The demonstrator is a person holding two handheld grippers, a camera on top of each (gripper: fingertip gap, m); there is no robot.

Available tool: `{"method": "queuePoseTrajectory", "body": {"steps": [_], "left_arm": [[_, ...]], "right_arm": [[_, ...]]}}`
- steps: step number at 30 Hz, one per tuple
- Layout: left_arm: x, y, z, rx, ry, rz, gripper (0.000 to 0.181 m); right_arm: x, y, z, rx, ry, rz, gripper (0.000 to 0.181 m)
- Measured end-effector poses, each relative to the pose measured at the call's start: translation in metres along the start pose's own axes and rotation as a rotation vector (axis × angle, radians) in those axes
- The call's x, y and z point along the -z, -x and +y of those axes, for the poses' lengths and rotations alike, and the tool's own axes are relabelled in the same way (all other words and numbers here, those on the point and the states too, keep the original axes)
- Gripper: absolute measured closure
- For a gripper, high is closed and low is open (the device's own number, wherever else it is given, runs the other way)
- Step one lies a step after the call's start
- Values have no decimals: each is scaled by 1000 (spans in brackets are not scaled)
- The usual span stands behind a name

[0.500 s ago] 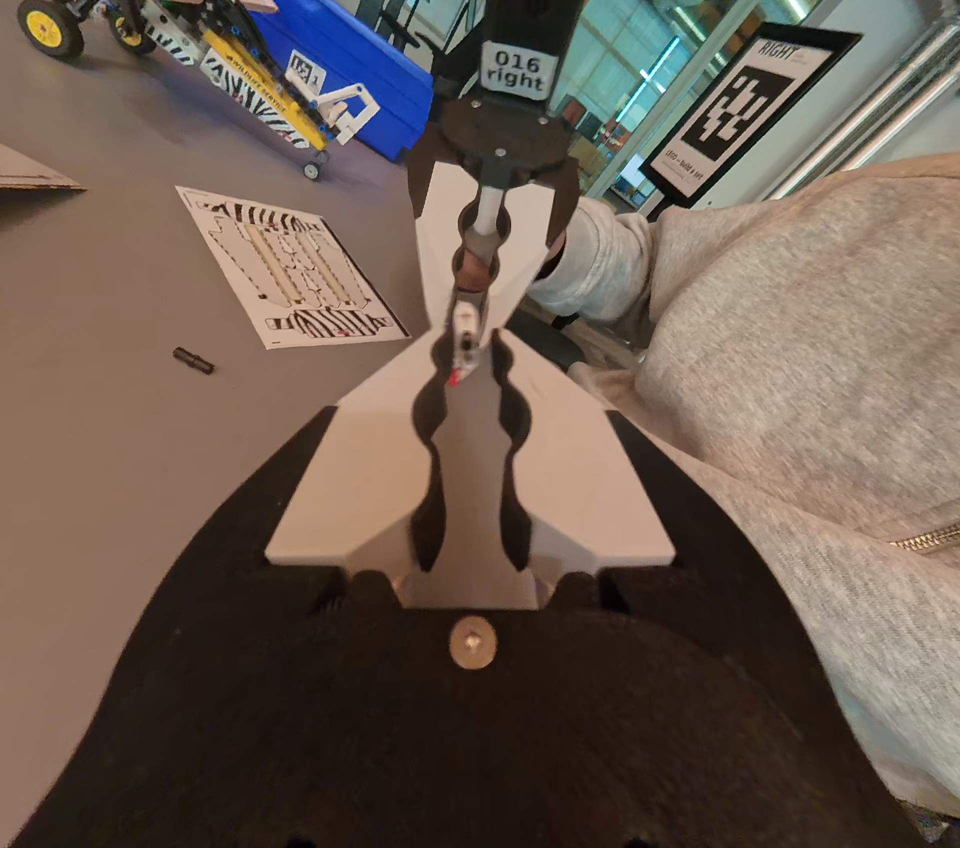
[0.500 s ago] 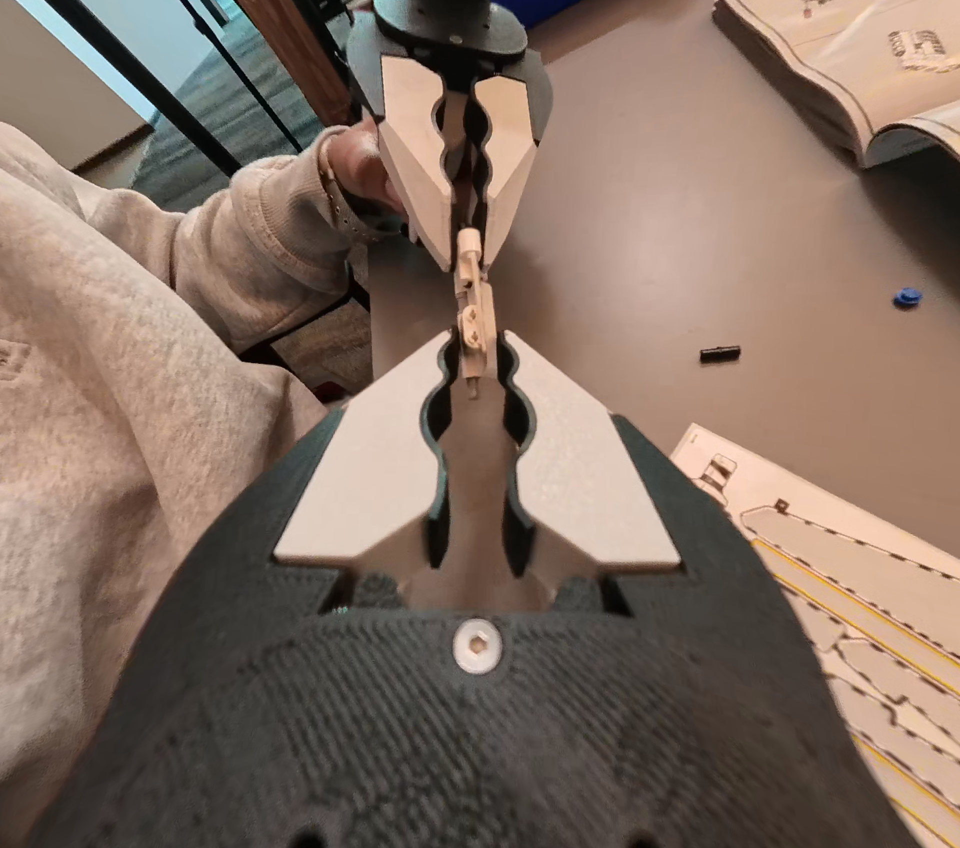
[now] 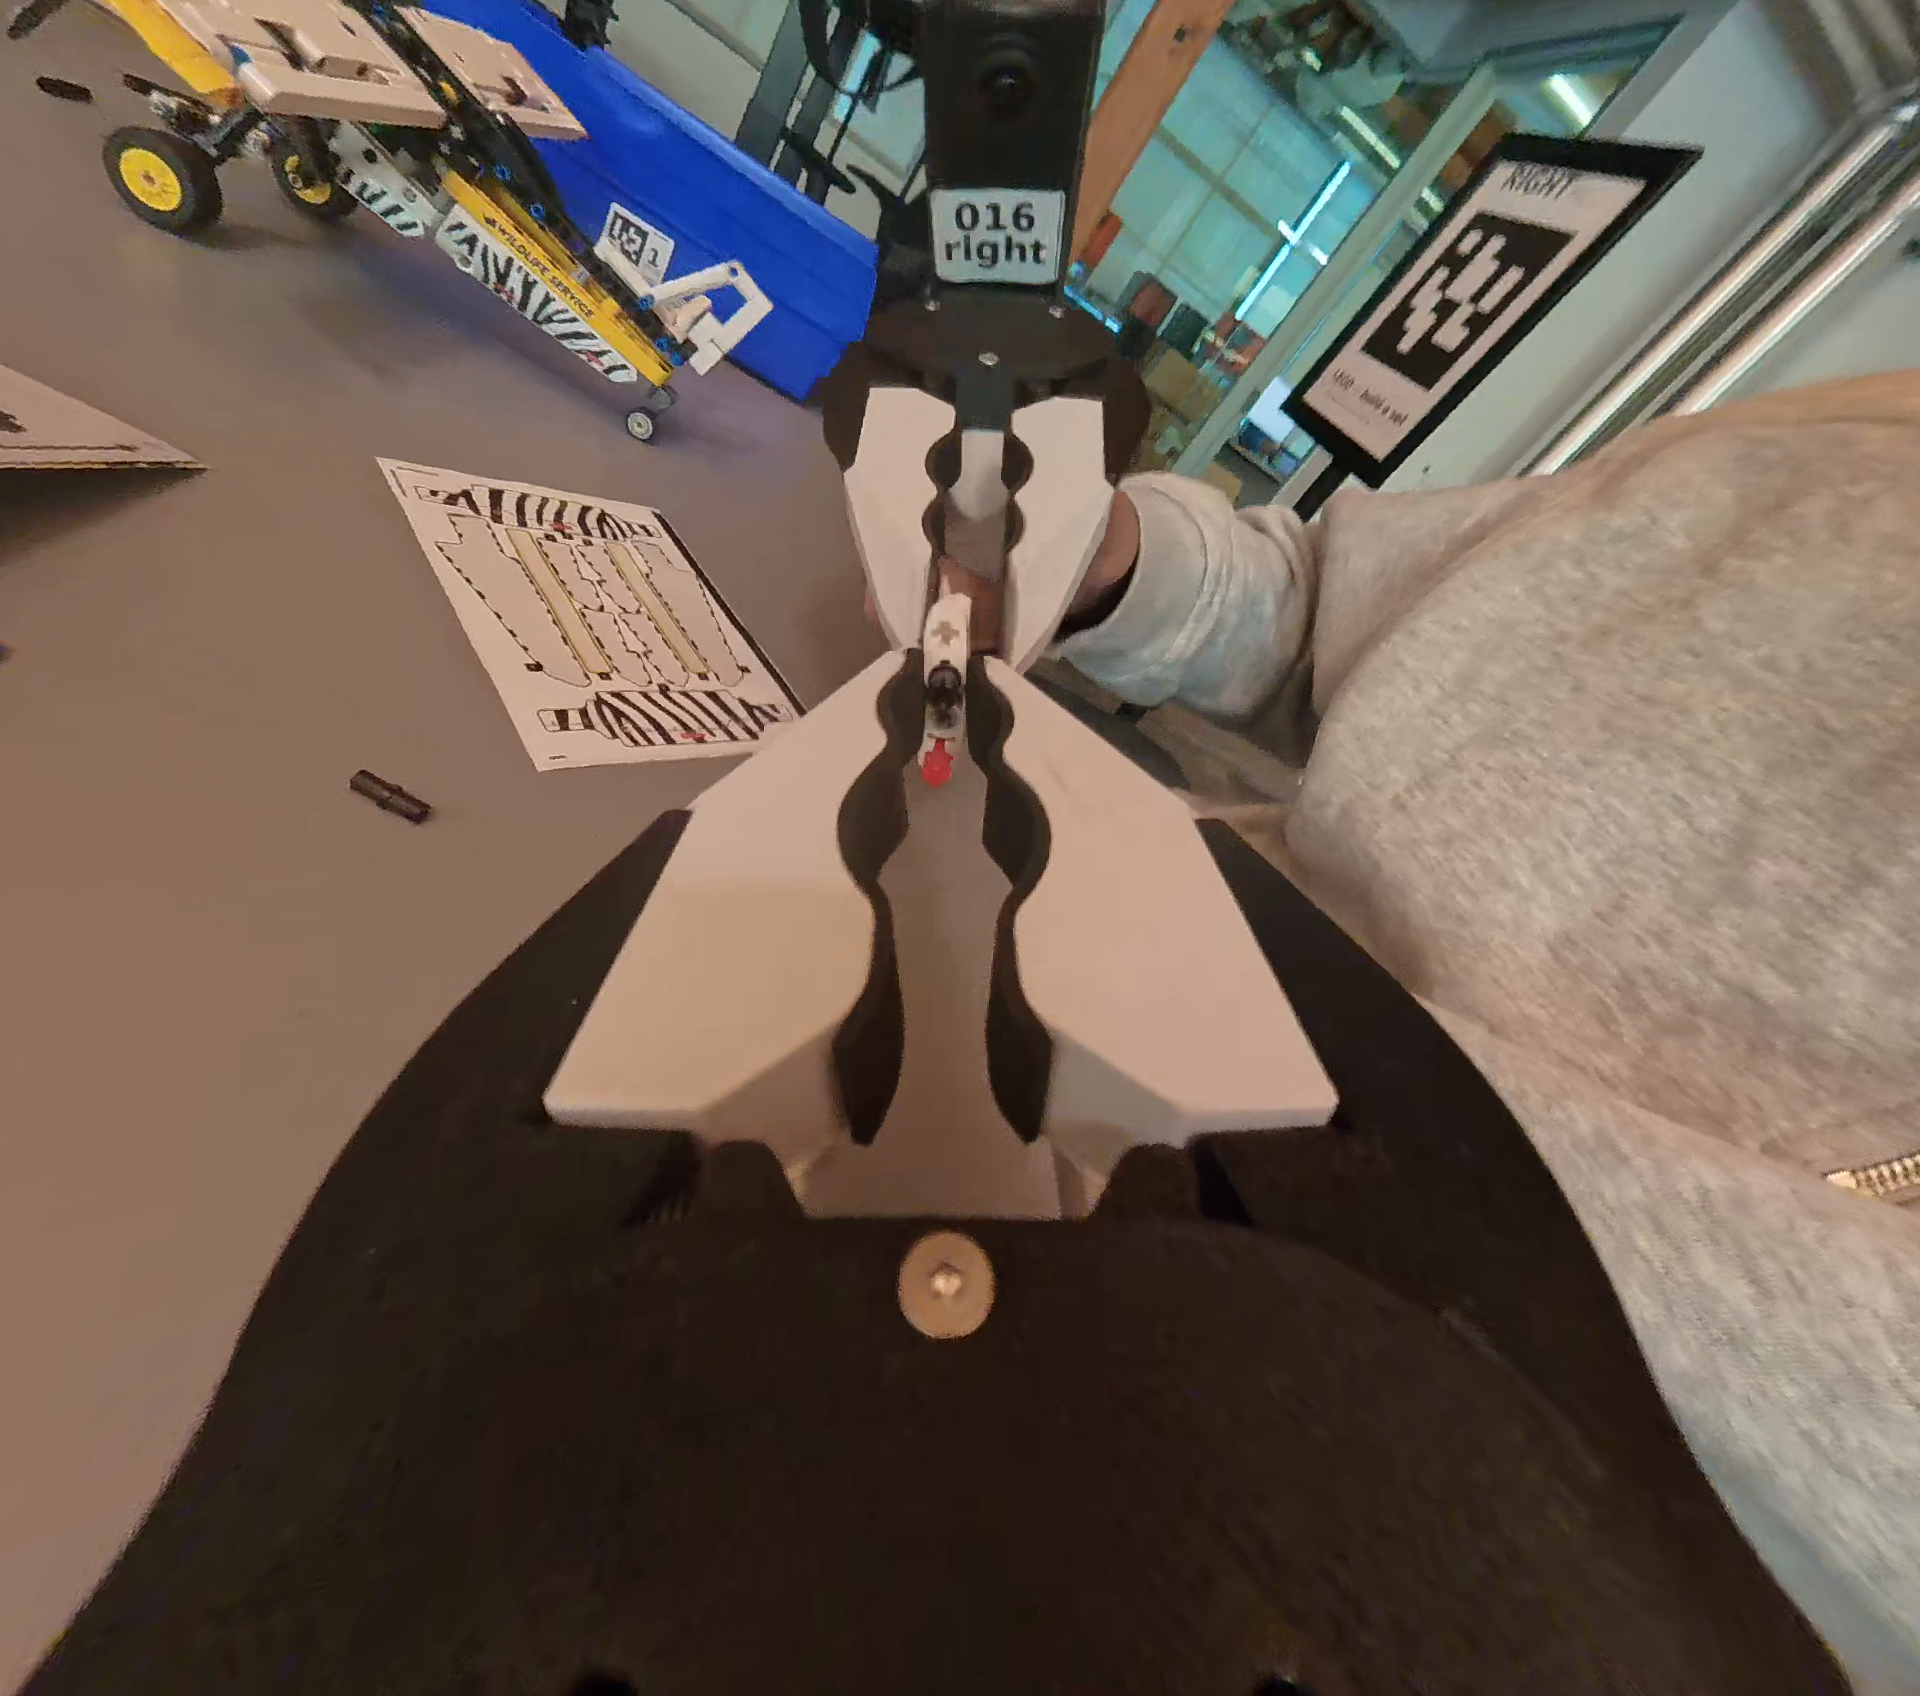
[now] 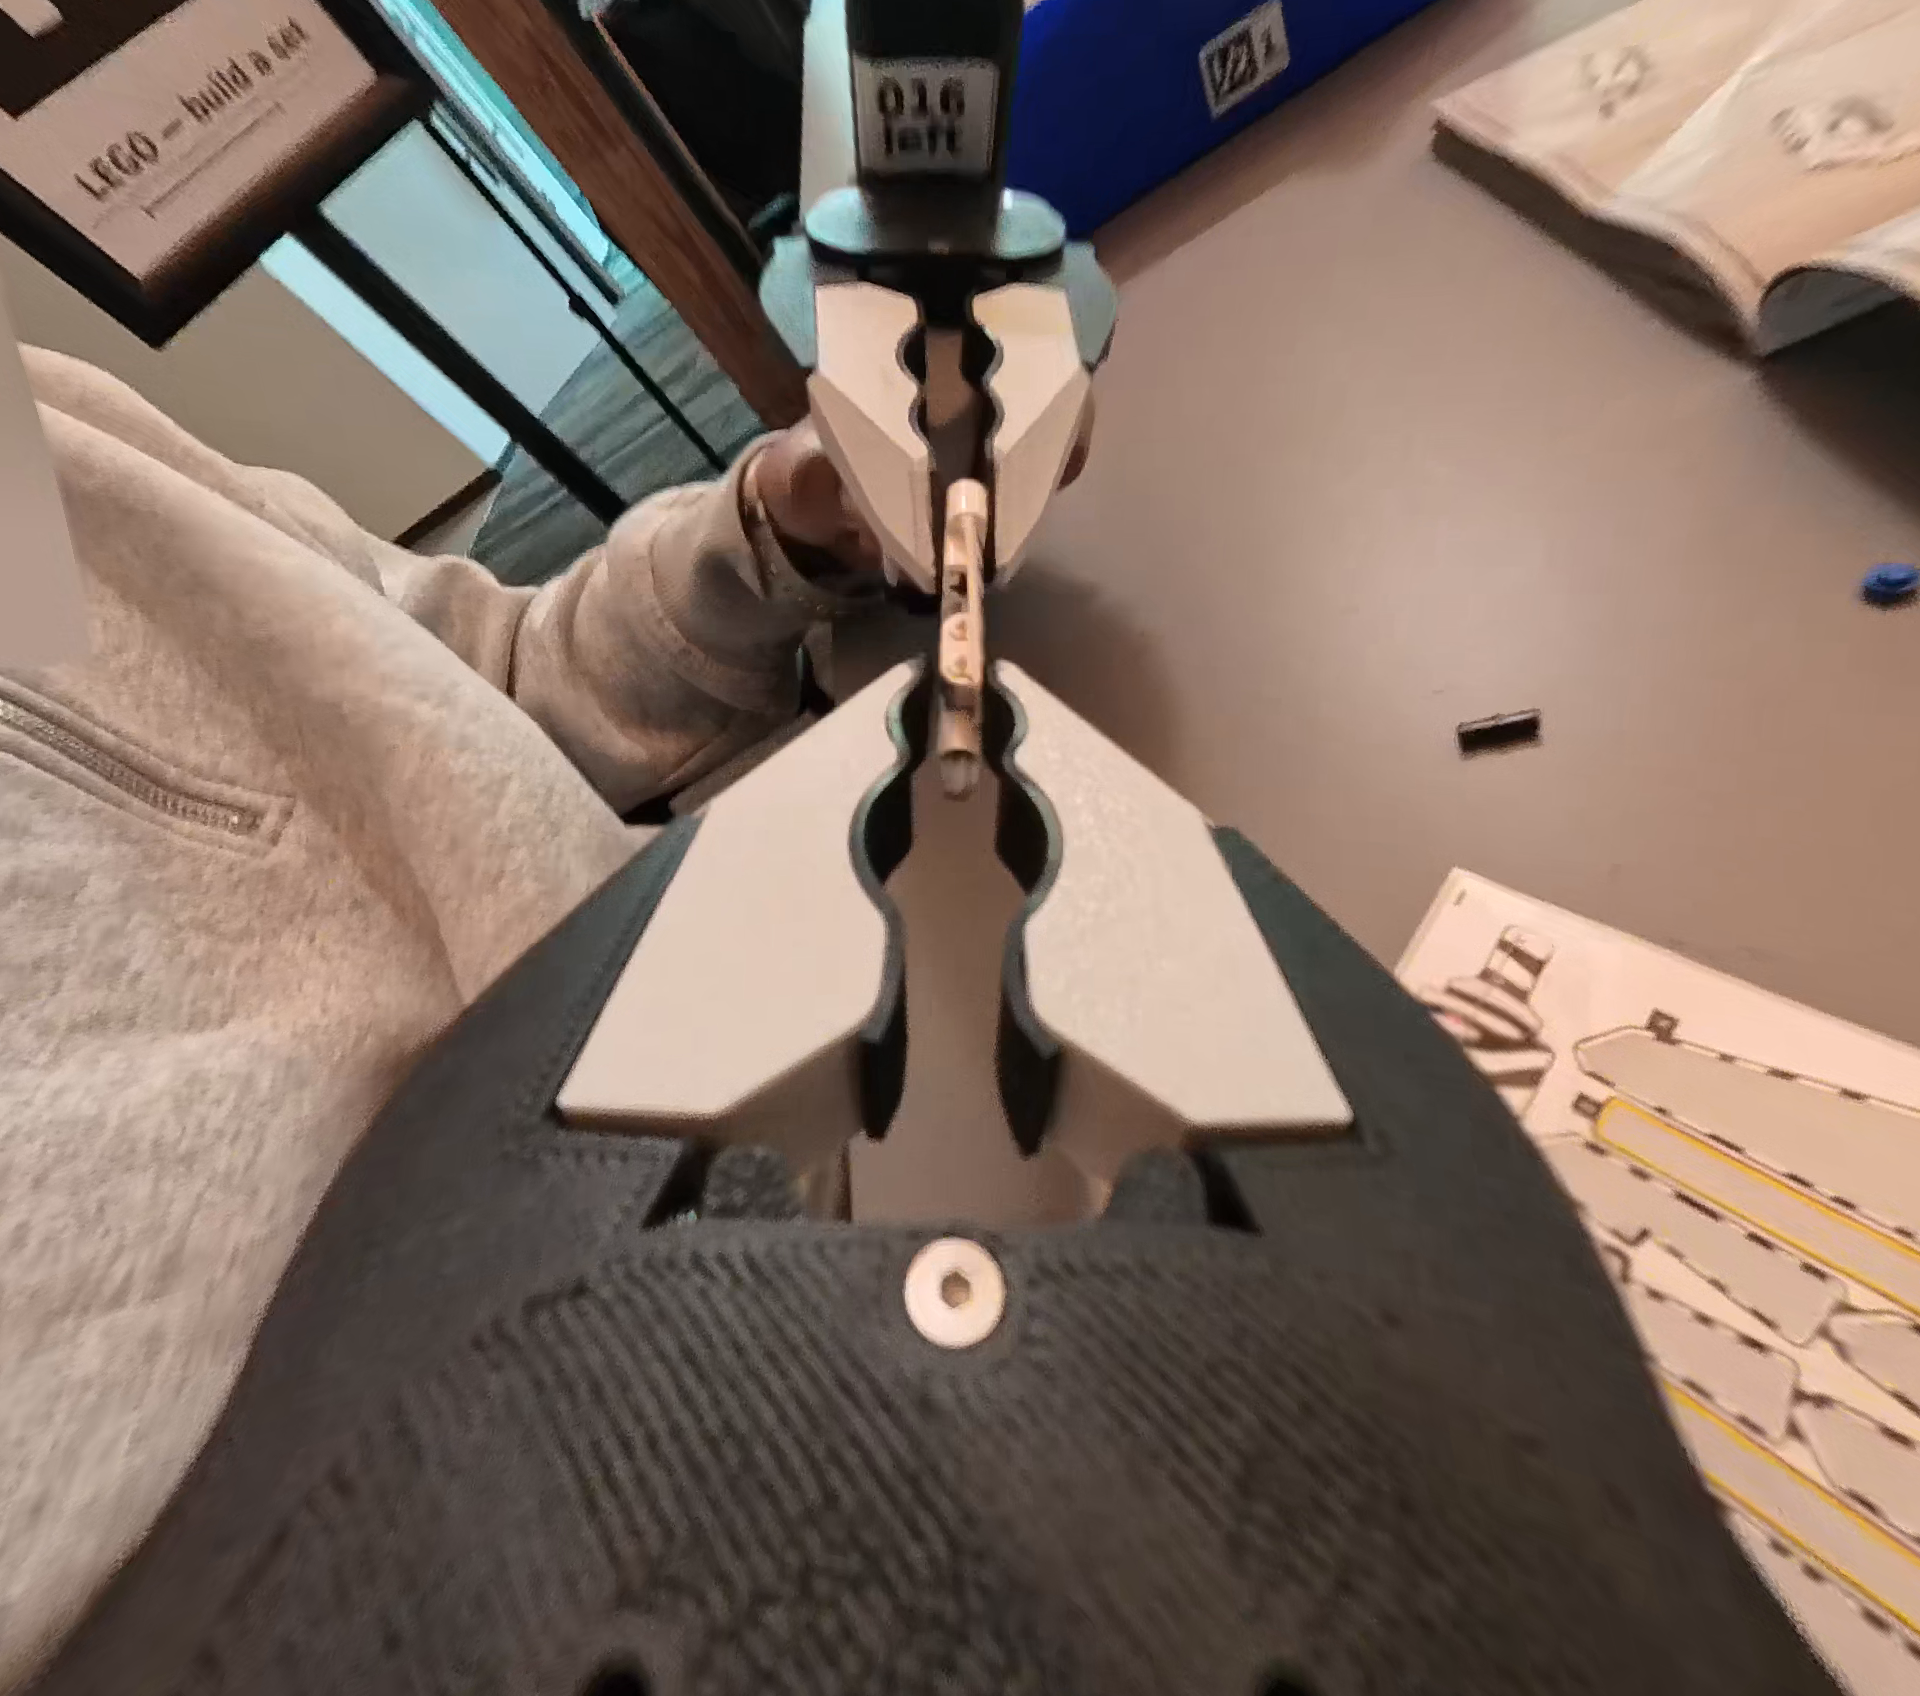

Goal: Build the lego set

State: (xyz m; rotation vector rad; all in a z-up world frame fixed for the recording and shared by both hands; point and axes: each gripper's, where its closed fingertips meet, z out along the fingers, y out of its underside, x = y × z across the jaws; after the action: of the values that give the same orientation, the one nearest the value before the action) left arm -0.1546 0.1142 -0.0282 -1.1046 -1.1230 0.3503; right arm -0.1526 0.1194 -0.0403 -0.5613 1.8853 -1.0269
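My left gripper (image 3: pixel 943 672) and my right gripper (image 4: pixel 958 678) meet tip to tip above the grey table (image 3: pixel 260 815). Both are shut on one small white lego assembly (image 3: pixel 945 649), each holding one end. A red pin (image 3: pixel 935 765) sticks out of its end between my left fingers. In the right wrist view the assembly (image 4: pixel 961 638) spans the gap to the left gripper (image 4: pixel 961 568). The right gripper also shows in the left wrist view (image 3: pixel 951 623). The partly built yellow vehicle with zebra stripes (image 3: pixel 343 119) stands at the far left.
A sticker sheet (image 3: pixel 592 607) and a loose black pin (image 3: pixel 390 794) lie left of the grippers. A blue bin (image 3: pixel 675 192) stands behind the vehicle. An open instruction booklet (image 4: pixel 1714 119), a small blue piece (image 4: pixel 1161 581) and a black pin (image 4: pixel 1498 729) lie on the right. The person's sleeved arms flank the grippers. My two grippers' fingertips are within a few centimetres of each other. Left tips and right tips are each some 12 cm from the black pin (image 4: pixel 1498 729). My left wrist view (image 3: pixel 389 796) looks at it from another angle.
Both grippers have shifted and tilted a little together, still tip to tip on the white assembly. The red pin now shows more clearly between my left fingers.
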Motion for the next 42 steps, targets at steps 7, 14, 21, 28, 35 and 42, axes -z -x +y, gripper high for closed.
{"method": "queuePoseTrajectory", "body": {"steps": [7,14,21,28,35,42], "left_arm": [[-6,-2,-15,96,-124,54,176],[-9,-4,-21,137,-184,89,176],[4,-1,-31,168,-239,88,155],[49,36,-31,88,-220,-223,159],[58,48,-24,140,-243,-208,164],[60,48,-23,97,-227,-240,168]], "right_arm": [[10,0,-26,-16,-229,7,160],[11,0,-30,7,-267,33,175],[11,-4,-29,1,-210,66,176],[19,-18,-5,50,124,258,175],[16,-30,40,195,816,391,175],[8,-29,51,230,1070,373,175]]}}
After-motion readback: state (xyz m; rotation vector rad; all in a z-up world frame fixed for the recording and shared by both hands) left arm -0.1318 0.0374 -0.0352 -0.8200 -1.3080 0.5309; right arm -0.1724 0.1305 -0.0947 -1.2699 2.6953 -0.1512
